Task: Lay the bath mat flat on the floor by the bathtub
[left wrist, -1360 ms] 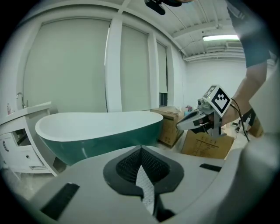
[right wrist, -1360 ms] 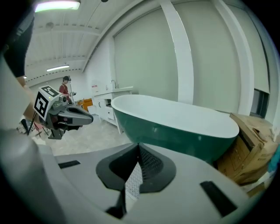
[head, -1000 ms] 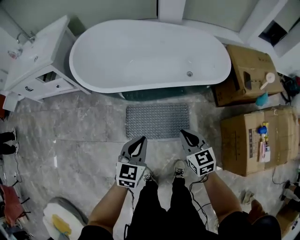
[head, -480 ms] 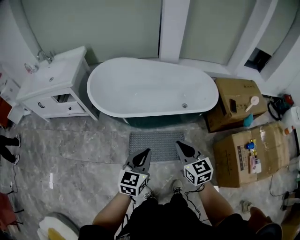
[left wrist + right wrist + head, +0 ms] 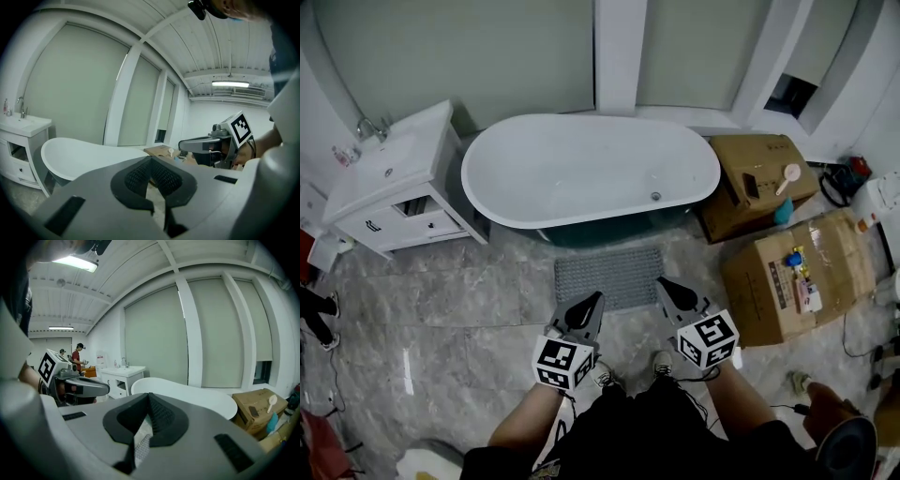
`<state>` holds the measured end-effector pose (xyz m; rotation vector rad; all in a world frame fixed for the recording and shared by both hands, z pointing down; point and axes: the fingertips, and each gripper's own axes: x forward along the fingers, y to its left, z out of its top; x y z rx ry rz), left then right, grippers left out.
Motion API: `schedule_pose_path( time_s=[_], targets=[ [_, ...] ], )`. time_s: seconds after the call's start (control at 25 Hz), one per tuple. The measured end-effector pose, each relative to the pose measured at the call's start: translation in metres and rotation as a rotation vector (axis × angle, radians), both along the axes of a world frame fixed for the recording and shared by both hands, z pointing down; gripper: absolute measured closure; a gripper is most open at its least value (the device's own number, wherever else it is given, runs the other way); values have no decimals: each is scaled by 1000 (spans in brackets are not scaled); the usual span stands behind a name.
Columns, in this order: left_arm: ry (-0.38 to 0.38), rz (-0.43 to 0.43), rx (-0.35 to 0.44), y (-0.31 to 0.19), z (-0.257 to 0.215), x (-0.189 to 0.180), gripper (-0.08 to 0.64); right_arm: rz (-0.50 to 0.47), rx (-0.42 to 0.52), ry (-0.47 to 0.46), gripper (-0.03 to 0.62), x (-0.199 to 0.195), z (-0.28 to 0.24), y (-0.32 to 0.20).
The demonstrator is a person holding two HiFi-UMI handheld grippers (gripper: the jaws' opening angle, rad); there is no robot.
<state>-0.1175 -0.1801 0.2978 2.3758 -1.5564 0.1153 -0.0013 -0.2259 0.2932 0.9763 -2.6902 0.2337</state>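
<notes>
The white bathtub (image 5: 591, 169) stands on the gray floor (image 5: 441, 300). The bath mat (image 5: 605, 278) lies flat on the floor right beside the tub. The left claw (image 5: 594, 300) and right claw (image 5: 665, 284) hang over the mat's near edge, both closed tight and empty.

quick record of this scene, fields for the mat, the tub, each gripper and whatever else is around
bath mat: grey, flat on the floor in front of the tub
bathtub: white, oval, drain near its right end
left gripper: fingers shut, nothing held
right gripper: fingers shut, nothing held
vanity: white, left of the tub
cardboard boxes: right of the tub
task state: mat looks laid
</notes>
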Motion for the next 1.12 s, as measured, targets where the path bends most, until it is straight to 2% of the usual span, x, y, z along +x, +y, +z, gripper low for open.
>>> schedule_pose_path(
  time_s=[0.36, 0.88, 1.12],
  targets=[
    [17, 8, -14, 38, -2, 32, 545, -13, 5, 13, 575, 31, -9, 38],
    [-12, -31, -15, 137, -24, 139, 545, -24, 21, -67, 575, 138, -29, 145],
    [-23, -51, -30, 184, -24, 164, 545, -41, 12, -79, 575, 166, -26, 190]
  ],
)
